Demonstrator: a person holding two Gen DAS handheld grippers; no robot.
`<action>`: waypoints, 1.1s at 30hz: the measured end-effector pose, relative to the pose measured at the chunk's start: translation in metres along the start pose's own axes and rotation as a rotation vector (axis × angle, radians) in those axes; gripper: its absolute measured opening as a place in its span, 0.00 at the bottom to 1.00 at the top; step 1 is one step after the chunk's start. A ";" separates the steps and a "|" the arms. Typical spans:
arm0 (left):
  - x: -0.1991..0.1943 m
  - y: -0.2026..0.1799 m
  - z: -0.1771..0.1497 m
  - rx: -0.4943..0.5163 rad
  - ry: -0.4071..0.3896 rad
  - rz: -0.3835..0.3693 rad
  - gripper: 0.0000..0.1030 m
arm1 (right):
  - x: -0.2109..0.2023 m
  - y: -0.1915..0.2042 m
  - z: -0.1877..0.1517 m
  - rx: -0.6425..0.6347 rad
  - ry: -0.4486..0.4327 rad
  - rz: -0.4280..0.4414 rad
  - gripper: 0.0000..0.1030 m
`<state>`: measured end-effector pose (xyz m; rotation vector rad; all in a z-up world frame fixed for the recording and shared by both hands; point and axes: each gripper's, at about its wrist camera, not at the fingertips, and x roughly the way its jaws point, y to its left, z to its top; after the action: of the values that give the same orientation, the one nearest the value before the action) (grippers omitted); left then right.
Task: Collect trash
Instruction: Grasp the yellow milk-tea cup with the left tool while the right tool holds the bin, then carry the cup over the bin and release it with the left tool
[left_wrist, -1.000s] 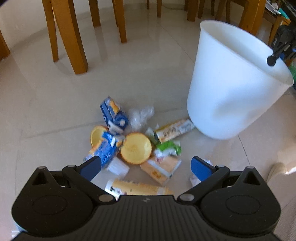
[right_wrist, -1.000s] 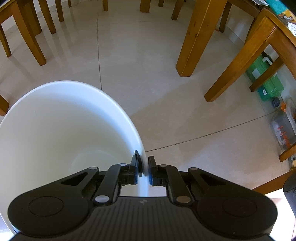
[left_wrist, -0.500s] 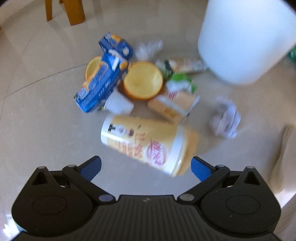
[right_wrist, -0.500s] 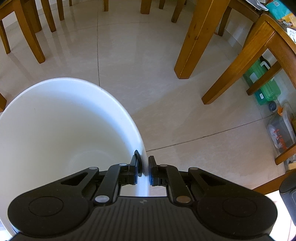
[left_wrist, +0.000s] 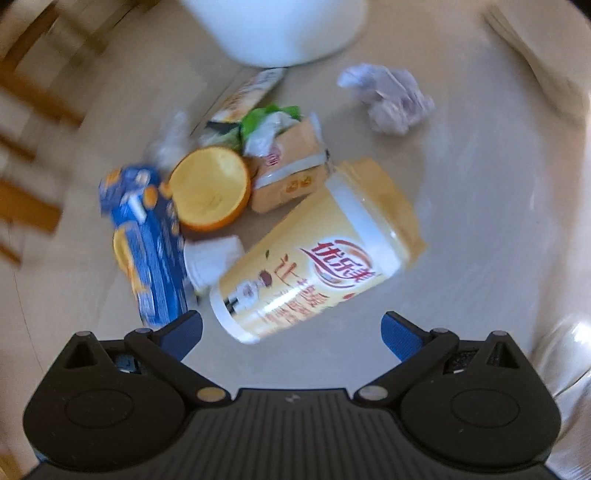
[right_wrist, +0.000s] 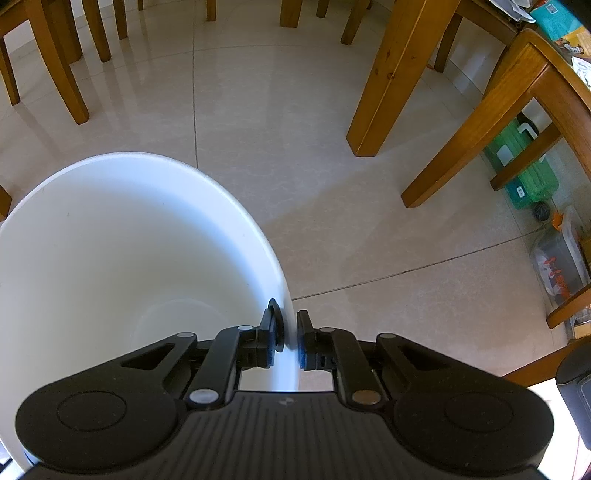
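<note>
A: Where is the left gripper looking?

B: It tips down at the floor. Its blue fingers are spread wide and hold nothing.

A: What is in front of them?

B: A yellow cup lies on its side, just past the fingers and between them. It does not touch either one. A blue carton lies right by the left finger.

A: And farther out?

B: Half an orange peel, a tan wrapper, some green and white scraps, and a crumpled paper ball off past the right finger. It is all a bit blurry.

A: What about the right gripper?

B: It tips down too. Its fingers are pinched tight on the rim of the white bin, one inside and one outside.

A: What is past the bin?

B: Wooden table legs and chair legs, well away on the floor.
</note>
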<state>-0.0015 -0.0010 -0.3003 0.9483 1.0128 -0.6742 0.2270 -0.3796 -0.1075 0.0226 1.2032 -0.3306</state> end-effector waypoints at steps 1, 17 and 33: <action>0.003 -0.001 0.001 0.072 -0.018 0.001 0.99 | 0.000 0.000 0.000 0.001 0.001 0.000 0.13; 0.040 -0.021 0.051 0.516 -0.112 -0.122 0.78 | 0.000 0.000 0.000 -0.003 0.002 -0.003 0.14; -0.003 0.008 0.048 0.254 -0.086 -0.214 0.74 | 0.000 -0.004 0.000 0.004 0.009 -0.004 0.14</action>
<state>0.0227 -0.0407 -0.2848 1.0285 0.9749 -1.0327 0.2258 -0.3830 -0.1075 0.0253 1.2112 -0.3367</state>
